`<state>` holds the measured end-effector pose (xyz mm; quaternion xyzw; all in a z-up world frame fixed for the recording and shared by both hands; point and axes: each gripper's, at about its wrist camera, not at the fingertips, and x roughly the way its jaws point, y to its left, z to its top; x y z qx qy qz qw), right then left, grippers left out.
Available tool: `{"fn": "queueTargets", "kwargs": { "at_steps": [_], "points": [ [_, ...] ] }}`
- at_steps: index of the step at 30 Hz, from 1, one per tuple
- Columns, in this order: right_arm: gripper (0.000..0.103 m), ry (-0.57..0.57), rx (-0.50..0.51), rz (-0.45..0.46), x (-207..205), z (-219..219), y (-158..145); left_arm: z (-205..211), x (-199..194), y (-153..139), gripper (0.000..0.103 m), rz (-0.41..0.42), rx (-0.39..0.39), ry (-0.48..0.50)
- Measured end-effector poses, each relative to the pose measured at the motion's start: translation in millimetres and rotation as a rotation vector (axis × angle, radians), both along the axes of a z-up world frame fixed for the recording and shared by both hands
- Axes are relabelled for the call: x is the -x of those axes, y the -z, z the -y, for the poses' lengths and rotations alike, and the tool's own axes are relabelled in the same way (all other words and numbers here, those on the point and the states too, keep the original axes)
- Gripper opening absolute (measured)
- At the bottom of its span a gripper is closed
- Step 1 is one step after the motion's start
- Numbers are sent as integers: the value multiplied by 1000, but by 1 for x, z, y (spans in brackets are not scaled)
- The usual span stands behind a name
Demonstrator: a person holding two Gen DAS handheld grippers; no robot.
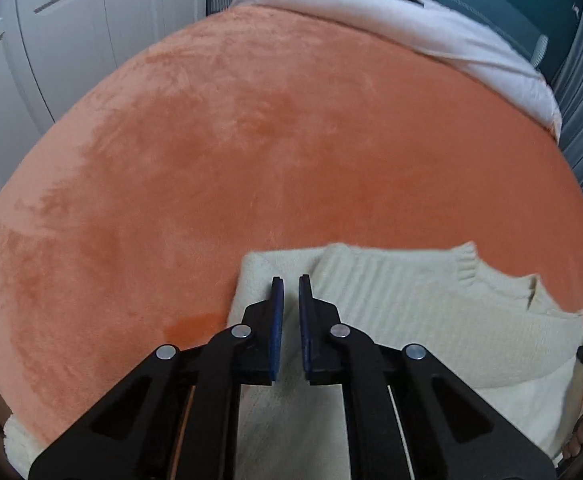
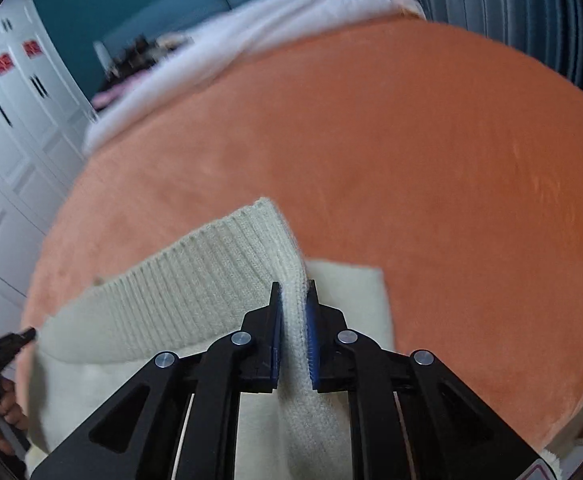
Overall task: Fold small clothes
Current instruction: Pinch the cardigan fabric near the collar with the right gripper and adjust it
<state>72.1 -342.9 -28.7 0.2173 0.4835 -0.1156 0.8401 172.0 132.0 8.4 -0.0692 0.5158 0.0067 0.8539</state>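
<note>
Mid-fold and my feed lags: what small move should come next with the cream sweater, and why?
Probably carry the right hand-held gripper inward, laying its pinched fold across the cream sweater. Its pads grip a raised ribbed edge, while the left hand-held gripper hovers slightly apart over the knit, holding nothing, on the orange blanket.

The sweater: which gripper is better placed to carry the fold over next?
Right. The right gripper already pinches the sweater; the left gripper holds nothing.
</note>
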Motion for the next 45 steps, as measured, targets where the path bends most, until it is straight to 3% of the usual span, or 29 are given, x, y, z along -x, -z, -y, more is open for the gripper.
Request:
{"fn": "queueTargets", "kwargs": {
  "at_steps": [2,3,5,6,9,10,12,13,14,16,17,20,22,23,26,27,28,30,31,33,35,38,40,43,45],
  "points": [
    [11,9,14,45,6,-4,-7,1,4,-1,10,-6,42,-1],
    [13,13,12,51,7,-6,-12,-1,10,-7,17,15,78,-9],
    [17,10,9,46,7,-7,-11,-5,16,-14,79,49,140,-28],
    [18,5,13,43,6,-5,-10,-7,17,-15,85,69,169,-34],
    [18,43,-51,51,8,3,-8,-6,7,-8,82,42,209,-24],
    [20,62,-87,56,10,6,-9,-4,5,-6,76,29,225,-19],
    [35,73,-155,79,10,13,-10,0,4,-5,68,22,268,16],
    [40,75,-169,87,9,12,-10,3,4,-2,61,16,271,30],
    [40,74,-165,83,8,11,-9,6,1,1,46,4,249,41],
    [33,47,-124,62,3,3,-10,10,-3,8,17,-22,210,51],
    [11,33,-108,73,2,1,-16,8,-3,5,12,-13,224,42],
    [10,37,-136,294,21,1,-71,-2,10,-32,11,107,287,25],
    [10,46,-105,358,28,2,-87,-3,11,-48,11,157,267,21],
    [10,54,-75,334,24,5,-81,-2,6,-45,12,152,236,18],
    [9,67,-79,48,-7,19,-10,10,-19,1,12,30,119,30],
    [8,65,-89,27,-8,20,4,15,-23,18,13,-16,80,36],
    [8,72,-77,52,-4,19,-3,17,-24,25,15,-20,53,46],
    [15,104,-46,58,3,14,-26,21,-14,9,26,28,-3,51],
    [23,128,3,78,11,9,-41,22,-7,-3,40,43,-19,44],
    [24,131,80,143,26,-8,-66,23,12,-27,46,98,-5,35],
    [24,35,38,189,29,-36,-79,34,32,-46,57,134,26,46],
    [23,-191,-44,162,12,-104,-75,67,52,-45,65,117,32,118],
    [20,-300,-29,143,1,-142,-63,88,55,-28,65,75,-1,157],
    [9,-292,-17,52,-8,-143,-33,84,58,1,67,-6,-50,129],
    [0,-218,-102,66,9,-113,-24,71,62,3,67,5,-42,124]
  ]
}}
